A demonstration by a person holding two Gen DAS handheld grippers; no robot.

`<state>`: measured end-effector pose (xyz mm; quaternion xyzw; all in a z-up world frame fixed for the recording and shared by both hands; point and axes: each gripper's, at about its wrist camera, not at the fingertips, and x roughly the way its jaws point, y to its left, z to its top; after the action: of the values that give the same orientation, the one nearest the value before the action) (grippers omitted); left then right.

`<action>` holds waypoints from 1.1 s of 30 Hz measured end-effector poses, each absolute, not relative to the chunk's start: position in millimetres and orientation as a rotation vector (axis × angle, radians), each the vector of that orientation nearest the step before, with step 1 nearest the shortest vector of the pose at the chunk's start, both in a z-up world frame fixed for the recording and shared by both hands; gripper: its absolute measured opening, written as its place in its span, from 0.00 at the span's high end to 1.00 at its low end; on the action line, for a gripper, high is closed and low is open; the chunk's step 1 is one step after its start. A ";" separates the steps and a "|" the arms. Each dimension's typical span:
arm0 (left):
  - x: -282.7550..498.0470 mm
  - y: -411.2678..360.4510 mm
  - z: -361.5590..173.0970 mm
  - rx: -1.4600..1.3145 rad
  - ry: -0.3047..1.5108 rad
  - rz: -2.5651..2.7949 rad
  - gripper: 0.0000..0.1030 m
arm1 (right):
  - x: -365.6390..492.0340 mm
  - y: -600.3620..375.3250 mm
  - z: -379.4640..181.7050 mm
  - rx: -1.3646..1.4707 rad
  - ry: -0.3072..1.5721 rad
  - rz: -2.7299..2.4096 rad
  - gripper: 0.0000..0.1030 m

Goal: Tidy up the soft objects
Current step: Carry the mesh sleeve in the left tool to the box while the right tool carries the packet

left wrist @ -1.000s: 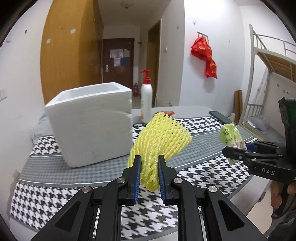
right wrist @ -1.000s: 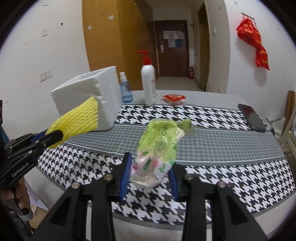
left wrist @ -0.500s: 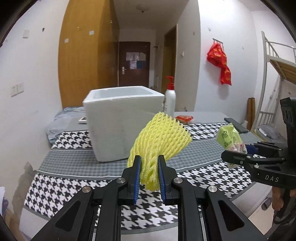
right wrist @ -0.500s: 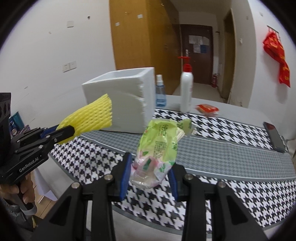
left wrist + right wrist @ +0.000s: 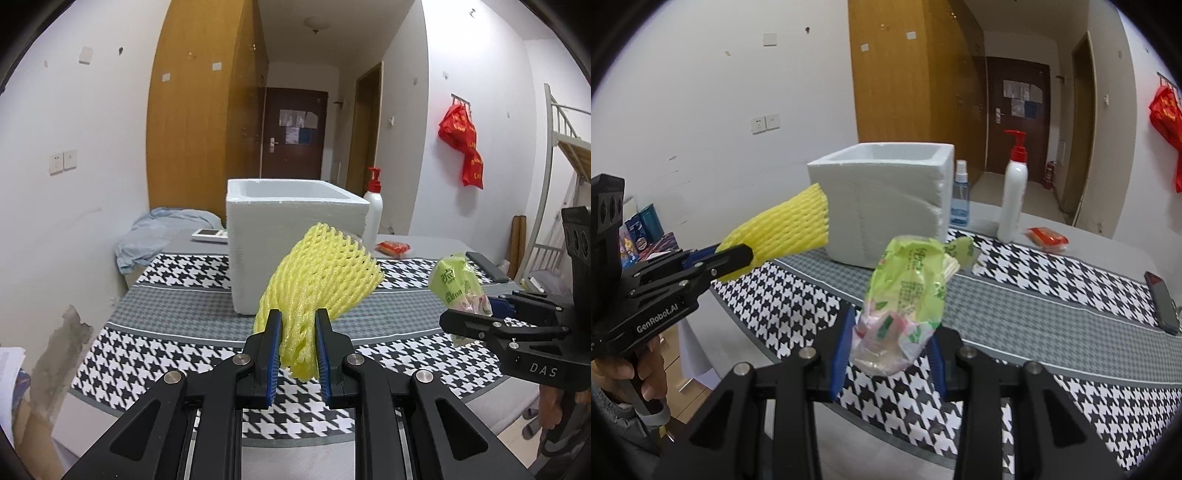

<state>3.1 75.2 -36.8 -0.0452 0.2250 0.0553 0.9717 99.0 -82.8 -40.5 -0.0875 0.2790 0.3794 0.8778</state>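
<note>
Pinching a springy, featherlight foam net [image 5: 317, 280], left tongs [image 5: 297, 356] squash its lower end; right tongs [image 5: 889, 354] clamp a crinkly, slippery tissue pack [image 5: 905, 295] low down.

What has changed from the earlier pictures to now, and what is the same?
Both views swung across the room: the foam box shifted from left to centre. Left gripper still clamps the yellow foam net; right gripper still holds the green packet.
</note>
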 end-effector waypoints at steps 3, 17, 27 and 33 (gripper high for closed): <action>-3.8 78.8 -35.7 -0.092 0.444 0.124 0.82 | 97.5 -77.7 -39.5 -0.187 0.579 0.807 0.60; -13.3 95.3 -23.9 -0.101 0.405 0.164 0.82 | 100.3 -64.9 -26.1 -0.188 0.542 0.844 0.60; -6.7 99.0 -12.5 -0.101 0.390 0.151 0.82 | 106.2 -56.0 -12.8 -0.199 0.515 0.852 0.60; -0.6 101.4 -5.4 -0.085 0.379 0.154 0.82 | 111.7 -50.7 -4.1 -0.195 0.502 0.848 0.60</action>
<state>-0.6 101.4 -5.4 -0.0424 0.1881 0.0765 0.9783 111.7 -50.7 -4.1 -0.0934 0.2404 0.4064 0.8765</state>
